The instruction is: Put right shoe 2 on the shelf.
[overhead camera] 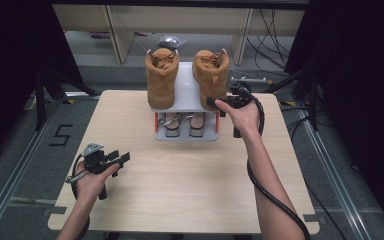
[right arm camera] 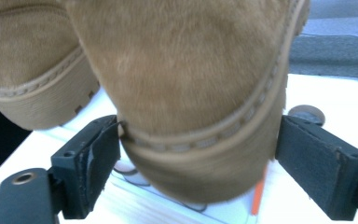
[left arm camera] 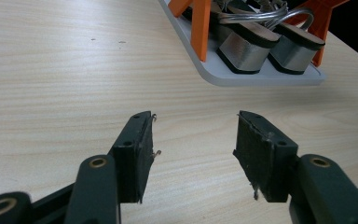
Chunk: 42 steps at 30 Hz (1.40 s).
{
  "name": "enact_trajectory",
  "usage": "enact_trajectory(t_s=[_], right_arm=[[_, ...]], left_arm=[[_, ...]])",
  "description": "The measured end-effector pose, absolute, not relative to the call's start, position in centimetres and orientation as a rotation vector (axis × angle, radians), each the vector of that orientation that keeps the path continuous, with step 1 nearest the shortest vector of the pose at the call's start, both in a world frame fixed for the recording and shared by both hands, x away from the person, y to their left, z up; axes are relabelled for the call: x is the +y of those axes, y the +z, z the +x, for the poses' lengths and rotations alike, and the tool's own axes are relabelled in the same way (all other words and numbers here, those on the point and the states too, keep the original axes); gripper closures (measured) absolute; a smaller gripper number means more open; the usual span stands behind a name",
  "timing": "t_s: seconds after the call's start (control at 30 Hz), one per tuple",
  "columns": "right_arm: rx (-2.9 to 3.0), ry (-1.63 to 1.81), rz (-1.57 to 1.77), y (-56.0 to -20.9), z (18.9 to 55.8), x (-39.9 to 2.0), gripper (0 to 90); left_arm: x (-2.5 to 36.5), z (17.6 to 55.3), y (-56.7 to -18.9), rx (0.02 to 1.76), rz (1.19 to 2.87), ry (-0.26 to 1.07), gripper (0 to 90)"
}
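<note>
Right gripper (right arm camera: pixel 198 154) straddled toe of right tan boot (overhead camera: pixel 211 75) on top shelf of grey shoe rack (overhead camera: pixel 186 95); left jaw touched welt, right jaw just beside sole, full clamp hard to judge. Boot upper cut off by frame. Left boot (overhead camera: pixel 161 77) alongside. Left gripper (left arm camera: pixel 193 154) spread wide, empty, over wooden table (overhead camera: pixel 180 180). Silver heeled shoes (left arm camera: pixel 261 46) partly hidden under shelf.

A light wooden counter (overhead camera: pixel 180 200) stood on a grey floor (overhead camera: pixel 10 165). A black "5" (overhead camera: pixel 60 135) was marked on the floor beside it. Pale cupboards (overhead camera: pixel 180 20) stood behind, with black cables (overhead camera: pixel 272 30) hanging down. The sides were dark.
</note>
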State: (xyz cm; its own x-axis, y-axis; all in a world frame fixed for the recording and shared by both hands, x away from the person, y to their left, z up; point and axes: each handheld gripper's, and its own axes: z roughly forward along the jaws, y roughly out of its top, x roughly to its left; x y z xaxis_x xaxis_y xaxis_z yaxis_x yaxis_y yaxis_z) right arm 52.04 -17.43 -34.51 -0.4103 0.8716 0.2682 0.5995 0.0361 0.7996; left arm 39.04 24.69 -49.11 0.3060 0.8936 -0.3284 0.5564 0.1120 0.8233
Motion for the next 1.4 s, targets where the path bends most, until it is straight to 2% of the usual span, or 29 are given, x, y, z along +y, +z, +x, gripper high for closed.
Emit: enact_trajectory(t_s=[0.13,0.57,0.77,0.97,1.2,1.4], right_arm=[[1.997,1.335,1.54,-34.6,50.8,-18.6,24.2],[1.985,1.392,1.579,-36.6,47.2,-23.1,59.6],[1.979,1.369,1.622,-38.4,45.7,-24.4,64.7],[1.976,1.336,1.64,-40.5,44.2,-25.4,65.8],[1.97,1.333,1.603,-43.8,42.0,-25.9,61.8],[1.954,1.374,1.619,-45.1,40.4,-25.9,57.5]], left_arm=[[24.8,39.0,-49.1,1.376,1.561,0.427,45.3],[24.7,38.9,-49.3,1.372,1.562,0.43,45.3],[24.6,38.9,-49.3,1.365,1.561,0.43,45.3],[24.6,38.8,-49.4,1.367,1.569,0.438,45.2],[24.6,38.7,-49.6,1.364,1.568,0.447,44.8],[24.1,38.7,-49.8,1.35,1.58,0.44,44.7]])
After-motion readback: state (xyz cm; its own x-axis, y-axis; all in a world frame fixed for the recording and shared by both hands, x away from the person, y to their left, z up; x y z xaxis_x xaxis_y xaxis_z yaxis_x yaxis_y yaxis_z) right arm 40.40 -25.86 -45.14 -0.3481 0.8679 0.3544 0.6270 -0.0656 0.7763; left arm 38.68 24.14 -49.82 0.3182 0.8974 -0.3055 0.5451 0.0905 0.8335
